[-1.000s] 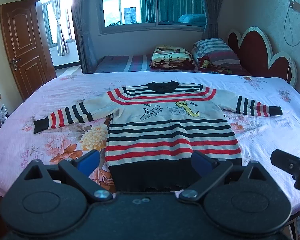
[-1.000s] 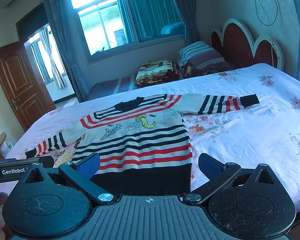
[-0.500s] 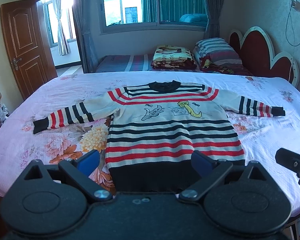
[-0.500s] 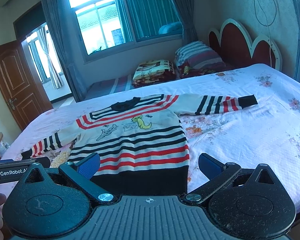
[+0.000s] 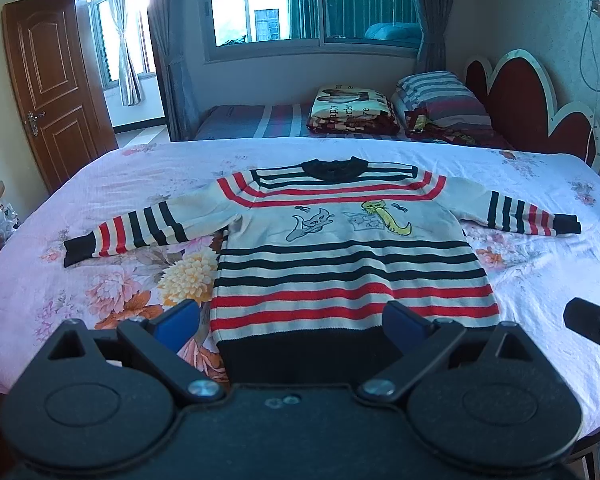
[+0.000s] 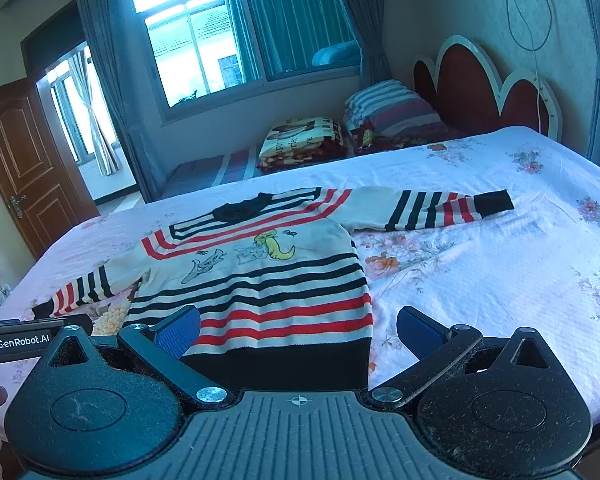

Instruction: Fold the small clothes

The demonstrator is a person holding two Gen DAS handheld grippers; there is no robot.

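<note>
One striped sweater point(image 5: 348, 256) lies flat and face up on the floral bed sheet point(image 5: 60, 264), both sleeves spread outward. Two grippers hover near its black hem: the left gripper point(image 5: 292, 322) and the right gripper point(image 6: 300, 326), each with jaws spread wide and holding nothing. Two pillows point(image 5: 440, 100) sit beyond.

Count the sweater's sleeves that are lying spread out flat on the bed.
2. The left sleeve stretches out toward the door side of the bed; the right sleeve reaches toward the headboard side. Neither sleeve of the sweater is folded in.
</note>
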